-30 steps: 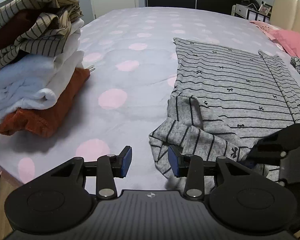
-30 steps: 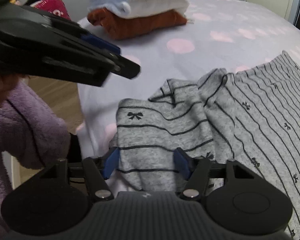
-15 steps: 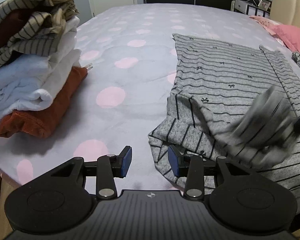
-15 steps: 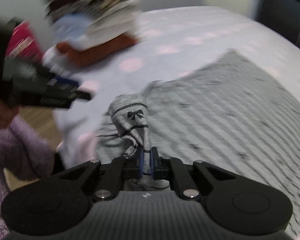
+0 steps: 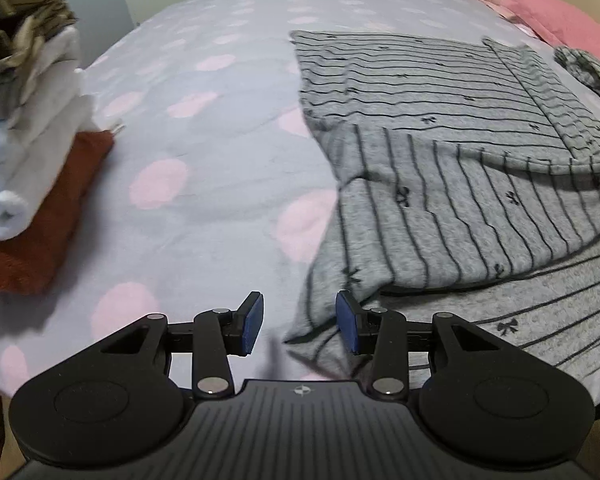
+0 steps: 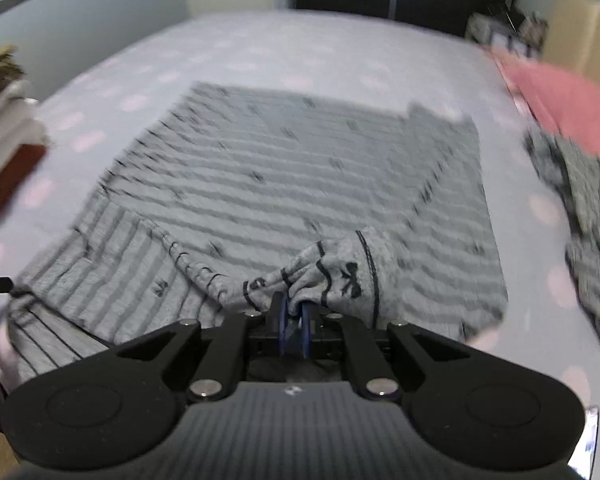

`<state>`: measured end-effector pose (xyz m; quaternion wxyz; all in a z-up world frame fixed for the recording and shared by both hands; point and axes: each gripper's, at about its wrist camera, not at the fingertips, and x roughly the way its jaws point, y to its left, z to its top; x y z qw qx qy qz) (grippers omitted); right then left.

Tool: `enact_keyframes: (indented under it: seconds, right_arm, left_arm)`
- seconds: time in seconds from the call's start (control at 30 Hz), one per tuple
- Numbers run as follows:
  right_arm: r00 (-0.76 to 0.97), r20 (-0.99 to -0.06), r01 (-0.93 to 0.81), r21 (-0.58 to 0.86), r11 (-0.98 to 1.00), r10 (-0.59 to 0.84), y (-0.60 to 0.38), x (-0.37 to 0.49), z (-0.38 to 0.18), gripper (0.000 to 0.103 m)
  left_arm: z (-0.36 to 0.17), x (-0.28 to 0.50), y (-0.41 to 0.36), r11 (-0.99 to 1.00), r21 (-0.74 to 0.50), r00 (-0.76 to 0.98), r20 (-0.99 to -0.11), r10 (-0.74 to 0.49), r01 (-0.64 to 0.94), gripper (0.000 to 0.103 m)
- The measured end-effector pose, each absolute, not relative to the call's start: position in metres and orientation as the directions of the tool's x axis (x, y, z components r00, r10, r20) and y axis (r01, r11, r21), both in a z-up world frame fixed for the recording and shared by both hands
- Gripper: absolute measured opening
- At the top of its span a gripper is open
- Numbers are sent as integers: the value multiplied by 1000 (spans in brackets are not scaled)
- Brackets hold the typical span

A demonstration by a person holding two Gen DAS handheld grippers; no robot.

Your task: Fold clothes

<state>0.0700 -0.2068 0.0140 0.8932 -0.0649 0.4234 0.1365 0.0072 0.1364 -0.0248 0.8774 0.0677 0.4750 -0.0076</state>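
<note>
A grey striped top with small black bows (image 5: 432, 92) lies spread on the polka-dot bed (image 5: 204, 208). Its near sleeve (image 5: 440, 216) is lifted and drawn across the body to the right. My left gripper (image 5: 299, 322) is open and empty just above the bed's near edge, beside the sleeve's shoulder. My right gripper (image 6: 295, 314) is shut on the sleeve cuff (image 6: 332, 272) and holds it over the top's body (image 6: 280, 168); this view is blurred by motion.
A pile of folded clothes (image 5: 32, 136) stands at the left of the bed, also in the right wrist view (image 6: 4, 136). A pink pillow (image 5: 560, 20) and another grey striped garment (image 5: 592, 72) lie at the far right.
My right gripper closed on the sleeve cuff, lifted it and carried it right across the top's body. The left gripper stayed open and moved slightly forward.
</note>
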Motion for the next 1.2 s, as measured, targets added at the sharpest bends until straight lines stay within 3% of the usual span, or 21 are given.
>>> enact_keyframes:
  seconds: [0.07, 0.13, 0.27, 0.37, 0.43, 0.53, 0.63, 0.77, 0.8, 0.83, 0.87, 0.9, 1.07, 1.2]
  right_arm:
    - [598, -787, -275, -20, 961, 155, -212, 73, 5, 18]
    - [616, -778, -267, -59, 962, 123, -213, 73, 2, 31]
    - [637, -761, -269, -63, 961, 128, -216, 71, 2, 39]
    - [653, -749, -241, -64, 968, 113, -223, 73, 4, 46]
    - [665, -741, -204, -59, 977, 94, -231, 80, 4, 48]
    - [681, -728, -132, -27, 991, 71, -248, 92, 6, 50]
    - [684, -720, -85, 78, 993, 115, -266, 104, 5, 53]
    - [648, -735, -86, 193, 977, 202, -277, 127, -11, 62]
    - [634, -741, -78, 223, 972, 221, -279, 130, -17, 61]
    - [620, -746, -70, 253, 965, 241, -280, 134, -22, 53]
    - [607, -751, -61, 283, 957, 261, -282, 137, -28, 39]
    - [598, -750, -53, 317, 947, 284, -284, 138, -31, 11]
    - [677, -686, -73, 297, 952, 266, -284, 116, -1, 10]
    - [764, -614, -26, 278, 960, 198, -297, 90, 35, 10]
  left_arm:
    - [-25, 7, 132, 988, 115, 551, -833, 43, 98, 38]
    - [-26, 8, 128, 986, 119, 552, -833, 34, 120, 38]
    - [-31, 8, 114, 966, 149, 561, -828, 7, 209, 38]
    - [-41, 11, 102, 940, 236, 563, -824, 59, 247, 38]
    - [-48, 14, 102, 940, 246, 555, -828, 77, 237, 23]
    - [-44, 18, 110, 964, 178, 552, -833, 39, 200, 13]
    - [-39, 20, 115, 975, 137, 554, -832, 17, 176, 7]
    - [-33, 21, 117, 982, 107, 554, -832, 3, 156, 5]
    - [-32, 21, 118, 984, 99, 555, -832, 0, 149, 5]
    - [-31, 21, 119, 986, 91, 555, -832, -3, 141, 5]
    - [-30, 21, 121, 988, 82, 557, -831, -6, 132, 5]
    - [-28, 21, 122, 990, 72, 558, -830, -8, 122, 5]
    - [-22, 17, 131, 997, 22, 563, -826, -21, 70, 4]
    - [-18, 12, 127, 994, 51, 565, -825, -14, 99, 4]
